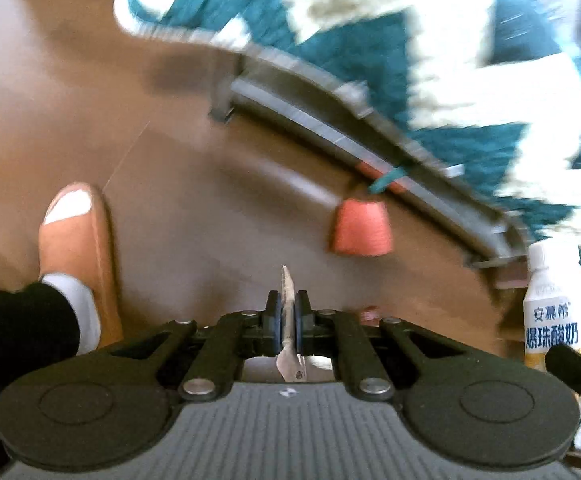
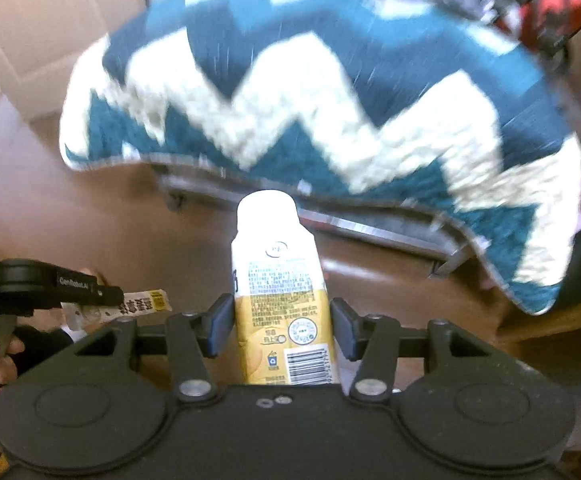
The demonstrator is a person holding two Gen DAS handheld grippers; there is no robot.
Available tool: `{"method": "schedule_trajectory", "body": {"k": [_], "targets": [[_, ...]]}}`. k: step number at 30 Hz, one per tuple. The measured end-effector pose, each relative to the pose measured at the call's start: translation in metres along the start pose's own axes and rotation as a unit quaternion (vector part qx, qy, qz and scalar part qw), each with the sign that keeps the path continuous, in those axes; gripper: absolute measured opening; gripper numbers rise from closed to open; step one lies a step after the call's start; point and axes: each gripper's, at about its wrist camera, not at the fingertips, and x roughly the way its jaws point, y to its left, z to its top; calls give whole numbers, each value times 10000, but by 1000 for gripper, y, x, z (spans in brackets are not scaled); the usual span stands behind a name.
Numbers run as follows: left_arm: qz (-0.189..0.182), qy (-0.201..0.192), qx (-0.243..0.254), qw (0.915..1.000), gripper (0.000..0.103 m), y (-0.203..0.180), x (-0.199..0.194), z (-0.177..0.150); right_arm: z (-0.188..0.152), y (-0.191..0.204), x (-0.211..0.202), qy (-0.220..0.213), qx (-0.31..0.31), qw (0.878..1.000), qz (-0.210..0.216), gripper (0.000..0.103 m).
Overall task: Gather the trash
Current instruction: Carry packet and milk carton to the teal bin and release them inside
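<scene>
Left fingers: left gripper has its pads pressed together on a thin, flat snack wrapper, seen edge-on in the left wrist view; its printed strip also shows in the right wrist view.
Right fingers: right gripper is clamped on a yoghurt drink bottle, pads against both sides of the yellow label, white cap pointing away from the camera.
Position of trash: both items are carried in the air, clear of the brown floor. The bottle also appears at the right edge of the left wrist view, so the two grippers are near each other.
Surroundings: a low metal frame covered by a teal-and-cream zigzag blanket; a foot in an orange slipper.
Outstanding: an orange cone-shaped object stands on the floor beside the frame; whether it is trash cannot be told.
Progress: two pieces picked up. No bin is visible in either view, so disposal is judged still to come.
</scene>
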Motion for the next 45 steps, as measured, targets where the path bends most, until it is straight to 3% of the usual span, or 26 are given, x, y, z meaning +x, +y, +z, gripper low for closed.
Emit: {"method": "schedule_trajectory", "body": {"k": [8, 15, 20, 26, 33, 40, 45], "targets": [[-858, -730, 698, 9912, 6, -67, -111, -11, 13, -45, -135, -856, 336, 9950, -395, 51], [-1622, -1331, 1514, 9659, 6, -162, -203, -30, 6, -107, -249, -1561, 592, 9801, -1069, 51], [-2153, -1780, 2081, 9374, 6, -242, -264, -46, -2, -152, -327, -2054, 752, 9608, -1703, 51], [-2831, -2168, 2784, 8918, 6, -354, -332, -77, -21, -213, -407, -2381, 1095, 9342, -2421, 51], [-3414, -2275, 3521, 8412, 6, -476, -383, -134, -49, -291, -459, -2294, 1486, 9112, -3082, 51], [-3572, -2113, 4204, 8068, 6, -564, -387, -195, -75, -346, -458, -1919, 1690, 9061, -3369, 51], [-3535, -1805, 4548, 7972, 6, -606, -363, -221, -86, -370, -436, -1329, 1626, 9172, -3386, 51]]}}
